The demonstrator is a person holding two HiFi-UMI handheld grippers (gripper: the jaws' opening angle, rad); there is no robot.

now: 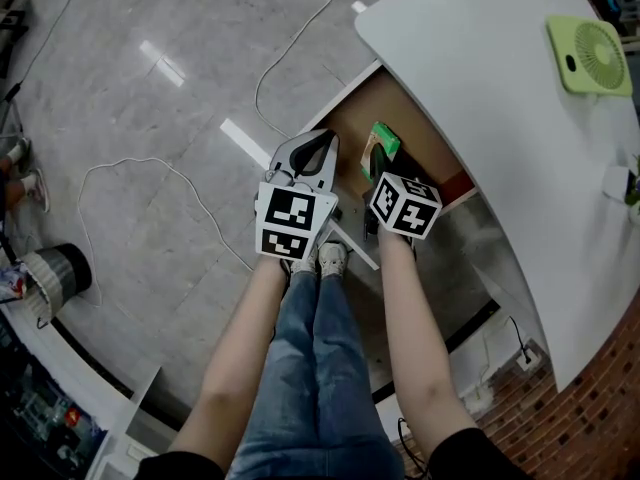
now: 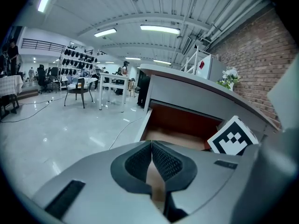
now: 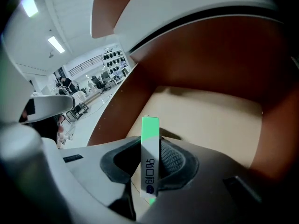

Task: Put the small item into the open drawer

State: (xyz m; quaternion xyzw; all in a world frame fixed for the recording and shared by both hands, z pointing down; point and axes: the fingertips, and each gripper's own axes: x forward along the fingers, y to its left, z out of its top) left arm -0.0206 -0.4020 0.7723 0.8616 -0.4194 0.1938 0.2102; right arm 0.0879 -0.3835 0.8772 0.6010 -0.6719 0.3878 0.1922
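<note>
Two handheld grippers at an open drawer (image 1: pixel 405 103) under the curved white surface (image 1: pixel 480 58). Toward the floor side, left gripper (image 1: pixel 322 146) just beside the drawer's side edge, over the grey floor (image 1: pixel 150 148), jaws brought together at the tips, nothing between the ribbed pads (image 2: pixel 140 162). Further in, right gripper (image 3: pixel 156 148) within the drawer opening, clamped on the small box (image 3: pixel 150 160): a narrow white carton, green at the ends, gripped by its broad faces, dark print along the white edge facing the camera, one green end directed toward the pale drawer bottom. Box over the drawer's interior, between the reddish-brown walls; contact with the bottom not determinable. Square-marker cubes on both grippers turned up toward the head camera. On the surface, well apart from the drawer, green fan (image 1: pixel 590 55). Thin white cable (image 1: pixel 290 53) looped across the floor. Below the grippers, bare forearms and blue jeans (image 1: pixel 320 368) of the person, light shoes (image 1: pixel 325 258) near the drawer front.
</note>
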